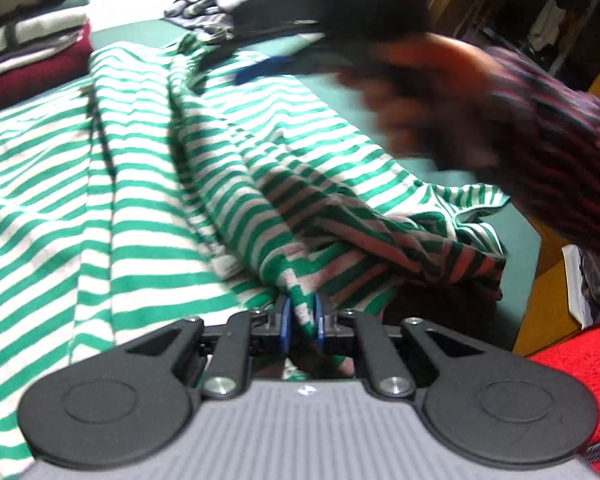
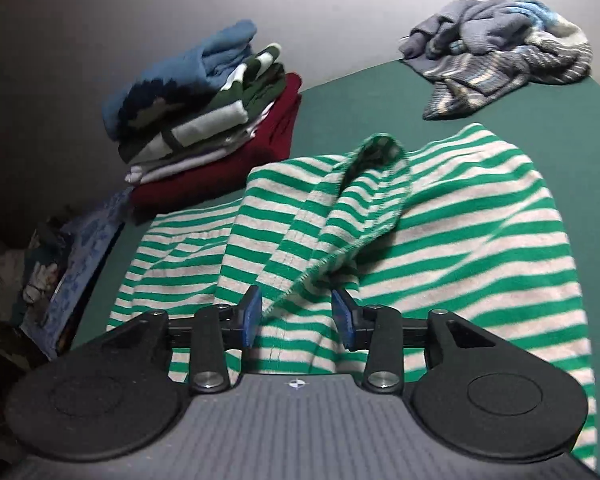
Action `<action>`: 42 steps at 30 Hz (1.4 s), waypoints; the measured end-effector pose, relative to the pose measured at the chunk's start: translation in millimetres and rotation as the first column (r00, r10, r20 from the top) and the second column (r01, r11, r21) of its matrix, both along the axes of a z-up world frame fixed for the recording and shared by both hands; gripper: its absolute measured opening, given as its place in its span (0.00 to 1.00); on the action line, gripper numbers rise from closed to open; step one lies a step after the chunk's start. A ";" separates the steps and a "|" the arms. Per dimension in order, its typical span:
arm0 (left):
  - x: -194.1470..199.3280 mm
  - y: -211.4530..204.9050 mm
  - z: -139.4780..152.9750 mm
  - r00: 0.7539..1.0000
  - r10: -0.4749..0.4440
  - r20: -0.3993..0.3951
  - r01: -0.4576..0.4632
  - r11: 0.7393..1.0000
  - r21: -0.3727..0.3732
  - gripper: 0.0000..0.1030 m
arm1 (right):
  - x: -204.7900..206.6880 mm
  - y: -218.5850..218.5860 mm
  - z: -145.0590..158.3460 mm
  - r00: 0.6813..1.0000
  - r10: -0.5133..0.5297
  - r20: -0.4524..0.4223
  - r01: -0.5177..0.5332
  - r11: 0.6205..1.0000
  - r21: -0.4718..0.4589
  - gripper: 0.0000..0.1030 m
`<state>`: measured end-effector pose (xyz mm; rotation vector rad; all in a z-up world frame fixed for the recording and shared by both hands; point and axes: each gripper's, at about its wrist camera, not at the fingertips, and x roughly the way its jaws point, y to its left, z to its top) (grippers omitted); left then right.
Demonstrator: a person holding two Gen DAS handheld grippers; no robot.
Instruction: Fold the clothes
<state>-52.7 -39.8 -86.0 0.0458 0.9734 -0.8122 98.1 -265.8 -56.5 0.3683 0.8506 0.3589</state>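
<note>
Green cloth covers your table, with the striped garment spread across it. Your left gripper is clamped on a bunched fold of it. Your right gripper has its jaws apart, a loose hem lying between them. Beyond its left finger sits a folded stack; ahead to the right, a crumpled grey knit.

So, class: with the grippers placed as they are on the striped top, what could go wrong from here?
1. The left gripper pinches only a bunched fold of the striped top; it might slip.
2. The right gripper is open around a loose edge, so closing may catch extra layers.
</note>
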 end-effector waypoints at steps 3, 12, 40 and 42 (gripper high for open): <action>-0.9 4.4 -2.9 1.000 0.007 -0.006 -0.007 1.000 0.003 0.11 | -42.5 -41.2 15.3 1.000 -0.003 -0.010 0.003 0.999 -0.048 0.50; -7.5 -4.2 -1.3 0.999 -0.048 -0.005 0.048 0.999 0.000 0.11 | -204.7 -55.8 17.5 0.989 0.080 -0.123 -0.116 0.939 -0.323 0.62; -79.4 -62.5 2.4 0.999 0.042 -0.014 -0.039 0.979 0.200 0.00 | -235.0 -139.5 -1.3 0.996 0.065 -0.059 -0.084 0.900 -0.428 0.40; -77.1 -56.9 7.2 0.998 0.055 0.000 -0.053 0.971 0.231 0.10 | -234.8 -146.4 -5.0 0.996 0.058 -0.067 -0.079 0.922 -0.378 0.42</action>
